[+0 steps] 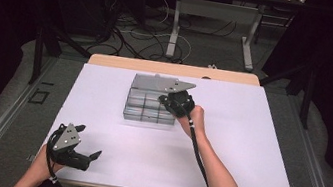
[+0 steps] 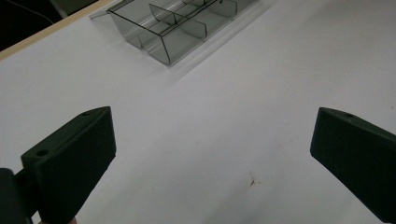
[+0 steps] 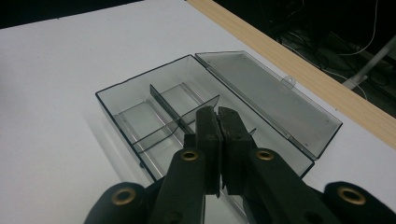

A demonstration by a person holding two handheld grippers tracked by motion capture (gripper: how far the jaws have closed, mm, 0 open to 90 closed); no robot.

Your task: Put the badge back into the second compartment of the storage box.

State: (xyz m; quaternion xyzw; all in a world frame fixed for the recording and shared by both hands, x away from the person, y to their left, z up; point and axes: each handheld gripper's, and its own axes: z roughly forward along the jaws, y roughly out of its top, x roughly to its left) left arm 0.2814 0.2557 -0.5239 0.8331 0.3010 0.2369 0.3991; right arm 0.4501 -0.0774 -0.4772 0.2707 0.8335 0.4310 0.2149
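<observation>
One compartment box (image 3: 154,112), lid open | left gripper (image 2: 212,154) wide | right gripper (image 3: 218,122) closed, holding nothing

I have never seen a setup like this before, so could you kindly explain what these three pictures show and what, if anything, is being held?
A person sits at a white table and holds a hand-operated two-jaw gripper in each hand; there is no robot arm. The high view looks down from above the person. The other two pictures come from cameras riding on the grippers, looking along their black jaws.

The left gripper is near the table's front corner, jaws wide apart and holding nothing. The right gripper is over a clear plastic compartment box, jaws closed together with nothing visible between them.

The box's lid lies open, and its compartments look empty.
</observation>
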